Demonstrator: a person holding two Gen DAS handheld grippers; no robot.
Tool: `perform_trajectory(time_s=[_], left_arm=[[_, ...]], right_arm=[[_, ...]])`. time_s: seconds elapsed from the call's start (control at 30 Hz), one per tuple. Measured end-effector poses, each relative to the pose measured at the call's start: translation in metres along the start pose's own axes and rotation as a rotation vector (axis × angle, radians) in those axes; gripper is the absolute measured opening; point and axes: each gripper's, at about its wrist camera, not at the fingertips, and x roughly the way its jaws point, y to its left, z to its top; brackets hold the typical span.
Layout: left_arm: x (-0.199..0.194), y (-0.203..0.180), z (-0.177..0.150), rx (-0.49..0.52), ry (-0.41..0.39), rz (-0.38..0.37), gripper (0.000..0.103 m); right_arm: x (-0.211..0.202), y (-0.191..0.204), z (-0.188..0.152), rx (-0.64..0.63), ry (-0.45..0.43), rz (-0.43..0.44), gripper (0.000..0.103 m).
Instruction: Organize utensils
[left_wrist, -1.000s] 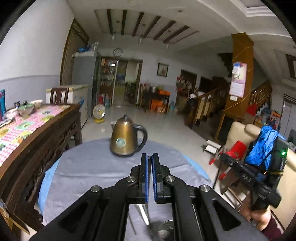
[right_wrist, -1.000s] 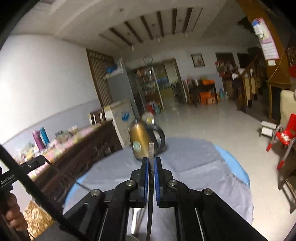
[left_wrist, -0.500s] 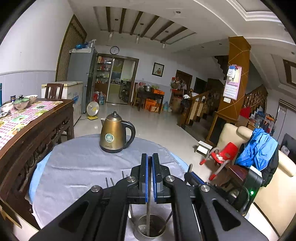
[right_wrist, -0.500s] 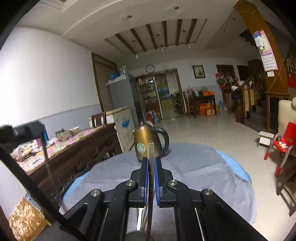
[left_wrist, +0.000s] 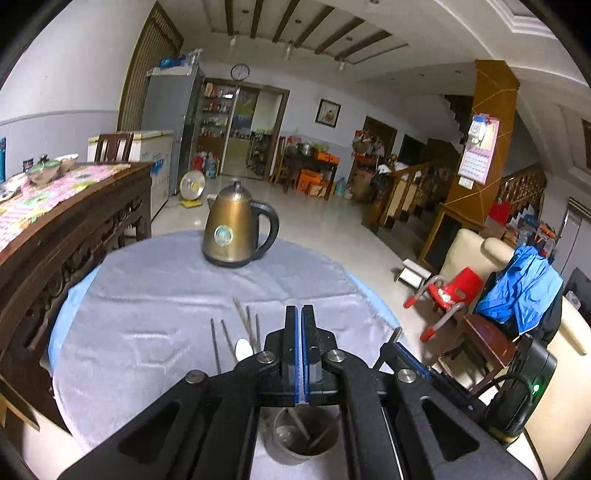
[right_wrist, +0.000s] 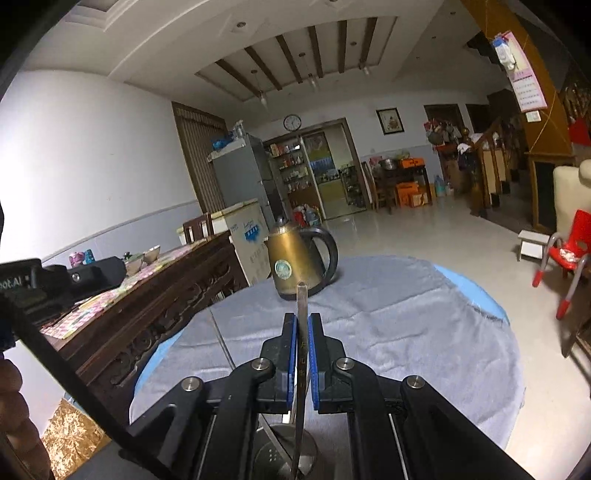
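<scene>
My right gripper (right_wrist: 302, 325) is shut on a flat metal utensil handle (right_wrist: 301, 306) that stands upright, its lower end above the metal utensil cup (right_wrist: 286, 456). My left gripper (left_wrist: 299, 317) is shut and holds nothing; it hovers over the same cup (left_wrist: 304, 437), which has a few utensils inside. Several metal chopsticks (left_wrist: 245, 319) and a spoon (left_wrist: 243, 349) lie on the grey tablecloth (left_wrist: 147, 295) just beyond the left gripper. The right gripper's body shows at the lower right of the left wrist view.
A bronze electric kettle (left_wrist: 236, 230) stands at the far side of the round table. A dark carved wooden sideboard (left_wrist: 55, 236) runs along the left. A red child's chair (left_wrist: 448, 295) and an armchair with a blue jacket (left_wrist: 517, 291) stand to the right.
Both grippers have tilted down and drawn back over the table, so the cup, chopsticks and spoon show more. The right gripper still holds the utensil upright.
</scene>
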Motion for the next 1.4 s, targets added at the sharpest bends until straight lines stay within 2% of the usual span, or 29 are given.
perform_trajectory(time_s=[0.27, 0.3, 0.37, 0.43, 0.5, 0.57, 0.6, 0.7, 0.8, 0.93, 1.17, 1.4], left_arm=[[0.034, 0.038, -0.039, -0.084, 0.137, 0.053, 0.001], [0.040, 0.043, -0.046, -0.098, 0.157, 0.055, 0.001], [0.049, 0.048, -0.060, -0.119, 0.196, 0.053, 0.002], [0.057, 0.050, -0.072, -0.129, 0.222, 0.049, 0.003], [0.065, 0.051, -0.081, -0.138, 0.240, 0.048, 0.007], [0.073, 0.050, -0.090, -0.151, 0.253, 0.042, 0.020], [0.075, 0.049, -0.093, -0.155, 0.259, 0.037, 0.021], [0.081, 0.045, -0.102, -0.154, 0.275, 0.024, 0.022], [0.083, 0.044, -0.109, -0.154, 0.285, 0.017, 0.022], [0.084, 0.045, -0.111, -0.163, 0.301, -0.008, 0.022], [0.087, 0.049, -0.116, -0.172, 0.317, -0.007, 0.022], [0.081, 0.052, -0.123, -0.177, 0.331, -0.007, 0.022]], right_arm=[[0.016, -0.021, -0.024, 0.106, 0.124, 0.021, 0.011], [0.016, -0.024, -0.027, 0.120, 0.131, 0.025, 0.014], [0.015, -0.032, -0.034, 0.148, 0.135, 0.023, 0.032], [0.014, -0.039, -0.039, 0.179, 0.135, 0.027, 0.040], [0.014, -0.045, -0.047, 0.207, 0.144, 0.043, 0.040], [0.020, -0.056, -0.055, 0.272, 0.177, 0.071, 0.040], [0.026, -0.064, -0.063, 0.331, 0.201, 0.103, 0.040], [0.041, -0.077, -0.085, 0.462, 0.274, 0.193, 0.040], [0.051, -0.080, -0.104, 0.539, 0.313, 0.255, 0.040], [0.062, -0.079, -0.117, 0.586, 0.349, 0.285, 0.040], [0.081, -0.079, -0.140, 0.712, 0.432, 0.339, 0.040], [0.089, -0.071, -0.145, 0.739, 0.467, 0.373, 0.040]])
